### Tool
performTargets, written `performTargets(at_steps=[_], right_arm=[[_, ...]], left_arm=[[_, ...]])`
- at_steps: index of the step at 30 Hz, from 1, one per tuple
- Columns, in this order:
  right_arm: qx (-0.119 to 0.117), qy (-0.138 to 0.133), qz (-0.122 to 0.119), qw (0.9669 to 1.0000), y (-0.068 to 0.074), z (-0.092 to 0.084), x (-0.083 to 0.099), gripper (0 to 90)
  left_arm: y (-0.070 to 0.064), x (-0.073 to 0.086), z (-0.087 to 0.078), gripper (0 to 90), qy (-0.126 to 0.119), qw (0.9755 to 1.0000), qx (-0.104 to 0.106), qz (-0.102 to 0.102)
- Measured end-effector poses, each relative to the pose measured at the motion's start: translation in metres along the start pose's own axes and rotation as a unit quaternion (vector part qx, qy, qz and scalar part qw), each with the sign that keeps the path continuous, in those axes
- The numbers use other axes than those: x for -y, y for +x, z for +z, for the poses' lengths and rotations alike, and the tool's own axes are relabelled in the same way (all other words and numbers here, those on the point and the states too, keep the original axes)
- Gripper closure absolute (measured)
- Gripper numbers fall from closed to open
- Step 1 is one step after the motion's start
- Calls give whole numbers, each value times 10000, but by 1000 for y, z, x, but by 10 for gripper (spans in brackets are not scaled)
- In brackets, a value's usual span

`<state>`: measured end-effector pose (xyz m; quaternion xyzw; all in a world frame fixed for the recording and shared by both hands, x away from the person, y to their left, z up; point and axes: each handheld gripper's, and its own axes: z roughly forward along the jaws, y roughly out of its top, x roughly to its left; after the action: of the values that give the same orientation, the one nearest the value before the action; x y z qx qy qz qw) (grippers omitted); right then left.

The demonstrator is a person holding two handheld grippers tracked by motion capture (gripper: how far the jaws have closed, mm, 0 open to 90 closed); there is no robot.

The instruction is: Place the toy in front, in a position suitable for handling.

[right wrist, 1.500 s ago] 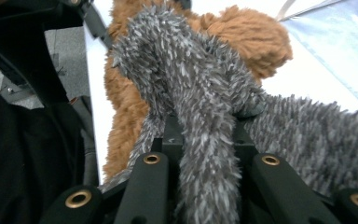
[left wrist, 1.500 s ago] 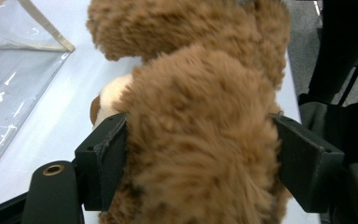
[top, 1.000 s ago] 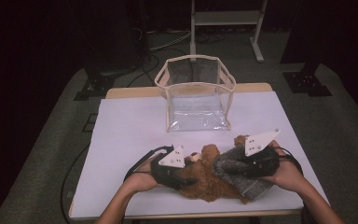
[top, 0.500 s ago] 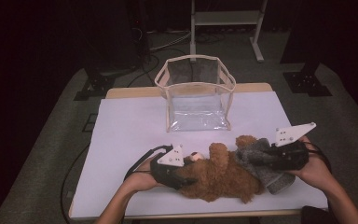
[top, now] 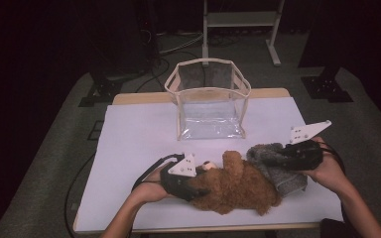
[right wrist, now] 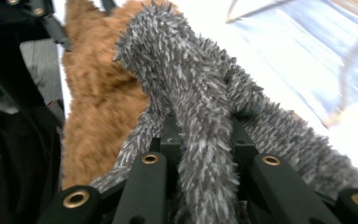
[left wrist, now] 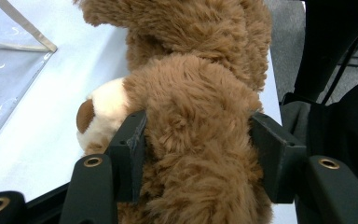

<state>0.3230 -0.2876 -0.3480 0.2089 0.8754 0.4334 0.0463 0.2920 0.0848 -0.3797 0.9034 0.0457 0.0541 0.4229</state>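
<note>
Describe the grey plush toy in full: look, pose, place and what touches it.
The grey plush toy has shaggy, spiky-looking grey pile and looks soft and limp. It lies at the right near edge of the white table, its left side against the brown teddy bear. The right gripper is shut on a thick fold or limb of it, which bulges up between the black jaws. The clear bag stands apart behind it. Its face is not visible.

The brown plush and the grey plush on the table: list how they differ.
The brown plush has curly tan fur and a cream muzzle; the grey plush has spiky dark grey fur. The brown one is larger than the grey one. The brown one sits between the left claw's pads, the grey in the shut right claw. Both lie touching on the white table.
</note>
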Motion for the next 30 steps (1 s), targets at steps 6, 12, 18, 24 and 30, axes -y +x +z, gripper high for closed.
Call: performTargets(at_steps=[6,12,18,24,30], right_arm=[[125,52,-106,9999,1,1,-9,734],[44,181,-233,9996,-3,20,-28,734],[318,147,324,9989,-32,5,-9,734],[415,65,477,9980,-33,-6,4,736],[191,81,93,9997,-12,7,-17,734]], left_arm=[[0,-3,1,415,89,9999,2,65],[0,-2,1,413,91,9999,-26,94],[0,-1,0,412,43,10000,-28,75],[2,-3,2,409,72,10000,2,65],[3,-4,2,405,78,9999,-4,102]])
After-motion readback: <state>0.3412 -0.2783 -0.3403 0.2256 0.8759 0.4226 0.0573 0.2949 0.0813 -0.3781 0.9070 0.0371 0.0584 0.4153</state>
